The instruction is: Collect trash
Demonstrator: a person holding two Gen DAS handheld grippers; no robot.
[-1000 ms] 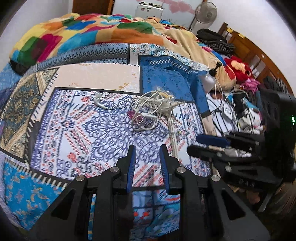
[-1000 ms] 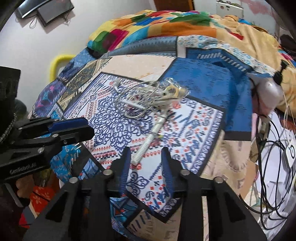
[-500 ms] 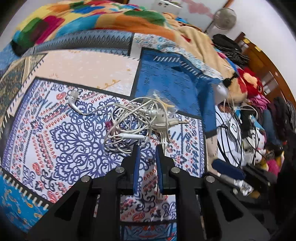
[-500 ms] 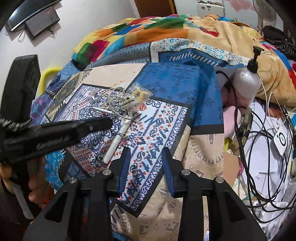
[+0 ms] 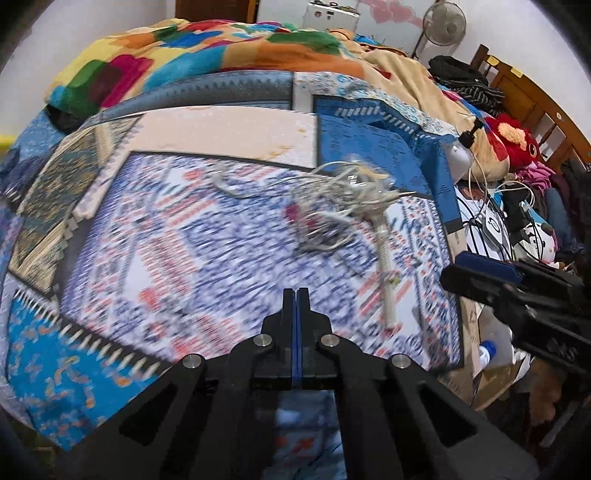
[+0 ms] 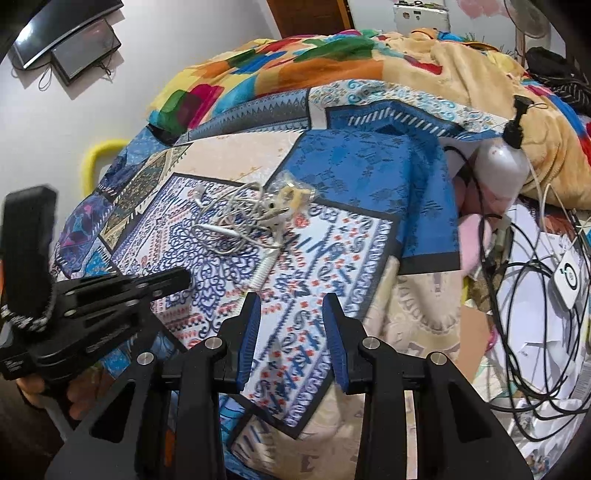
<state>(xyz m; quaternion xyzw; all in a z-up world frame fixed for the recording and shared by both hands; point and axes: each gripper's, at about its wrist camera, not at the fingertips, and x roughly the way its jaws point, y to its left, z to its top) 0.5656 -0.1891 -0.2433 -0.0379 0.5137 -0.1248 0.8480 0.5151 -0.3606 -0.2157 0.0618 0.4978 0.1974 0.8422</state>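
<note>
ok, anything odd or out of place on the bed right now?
Yes: a tangle of white cables with a crumpled clear wrapper lies loose on the patterned bedspread. Left gripper has its jaws shut on nothing, short of the tangle.

A patchwork bedspread (image 6: 369, 173) in blue, cream and patterned panels covers the bed, and a blanket (image 6: 295, 66) of bright colour blocks lies bunched along its far edge. Just off the bed's right edge a pump bottle (image 6: 502, 166) stands upright, with black cables (image 6: 517, 295) looping over white papers below it. In the left wrist view a red plush toy (image 5: 513, 142) lies past that edge, and a fan (image 5: 443, 26) stands by the far wall.
</note>
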